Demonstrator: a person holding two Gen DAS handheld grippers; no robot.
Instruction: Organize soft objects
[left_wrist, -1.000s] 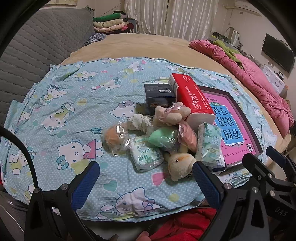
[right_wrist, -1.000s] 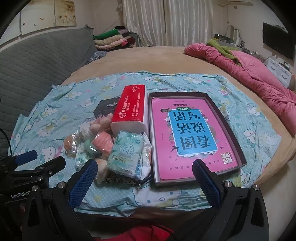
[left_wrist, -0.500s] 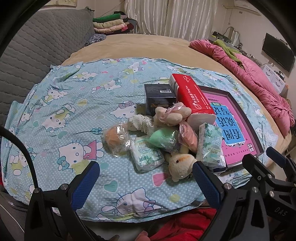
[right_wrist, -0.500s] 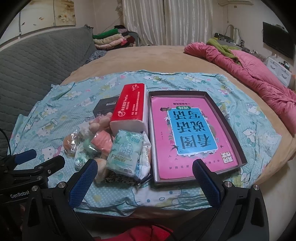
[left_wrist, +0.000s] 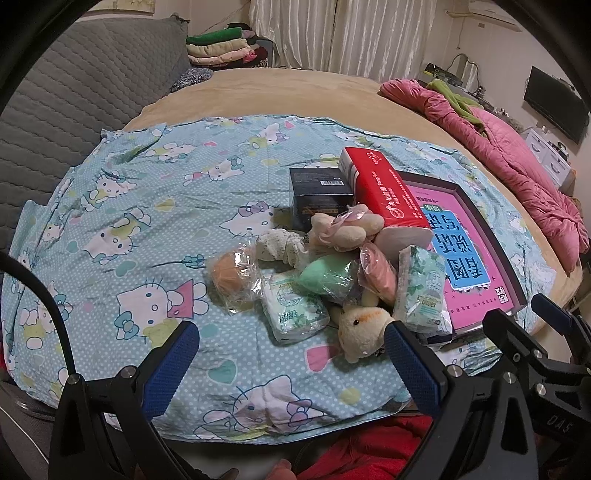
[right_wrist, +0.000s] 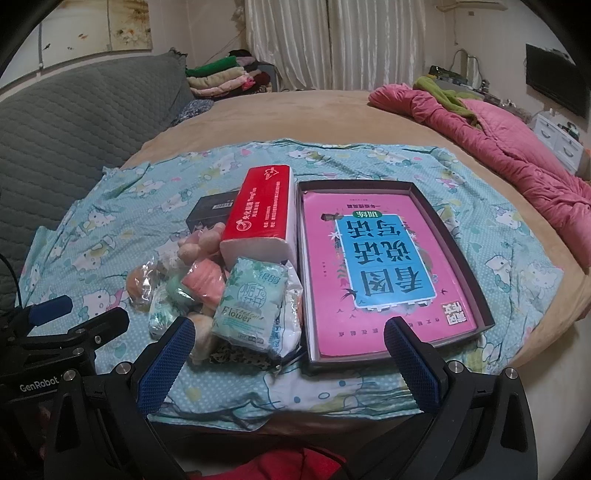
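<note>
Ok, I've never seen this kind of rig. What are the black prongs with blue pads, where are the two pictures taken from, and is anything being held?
No robot here: a person holds a two-finger gripper in each hand, with a fisheye camera on each looking along its fingers. One picture shows the left gripper, the other the right gripper; the blue pads are fingertips. Both are open and hold nothing. On the cartoon-print sheet lies a pile of soft things: tissue packs, a plush toy, wrapped sponges. Beside them are a red tissue box and a dark tray holding a pink book.
</note>
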